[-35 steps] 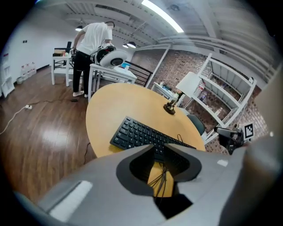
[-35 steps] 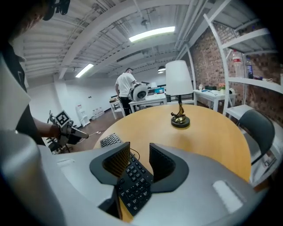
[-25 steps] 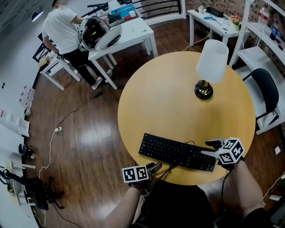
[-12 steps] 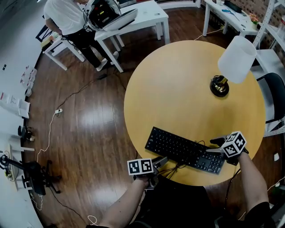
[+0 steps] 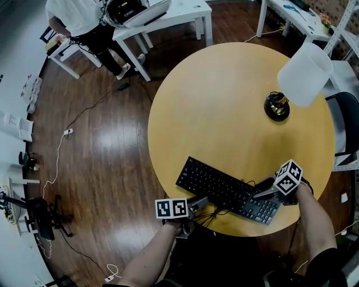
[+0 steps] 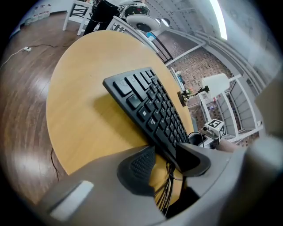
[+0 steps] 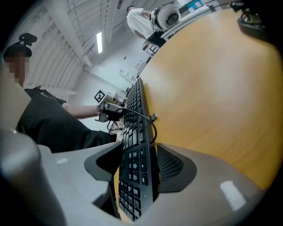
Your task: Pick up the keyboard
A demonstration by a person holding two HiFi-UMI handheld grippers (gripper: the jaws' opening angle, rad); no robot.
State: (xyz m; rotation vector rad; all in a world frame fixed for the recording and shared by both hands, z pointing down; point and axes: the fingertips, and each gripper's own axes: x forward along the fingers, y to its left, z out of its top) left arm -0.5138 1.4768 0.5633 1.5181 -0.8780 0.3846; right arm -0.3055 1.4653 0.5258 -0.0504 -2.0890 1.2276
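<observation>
A black keyboard (image 5: 224, 190) lies slantwise near the front edge of the round wooden table (image 5: 224, 101). My left gripper (image 5: 199, 204) is at the table's edge by the keyboard's near long side. In the left gripper view the keyboard's (image 6: 150, 106) end sits between the jaws of the left gripper (image 6: 166, 161), with a gap beside the left pad (image 6: 141, 163). My right gripper (image 5: 261, 190) straddles the keyboard's right end. In the right gripper view the keyboard (image 7: 137, 145) runs between the closing jaws of the right gripper (image 7: 135, 165), with space on the left side.
A lamp with a white shade (image 5: 303, 67) stands at the table's far right. Dark cables (image 5: 210, 216) hang over the front edge near the left gripper. A black chair (image 5: 348, 123) is at the right. White tables (image 5: 168, 17) and a person (image 5: 78, 14) are far behind.
Both grippers have come down toward the table. The right gripper has tipped forward and now reaches over the keyboard's right end. The keyboard lies where it did on the table.
</observation>
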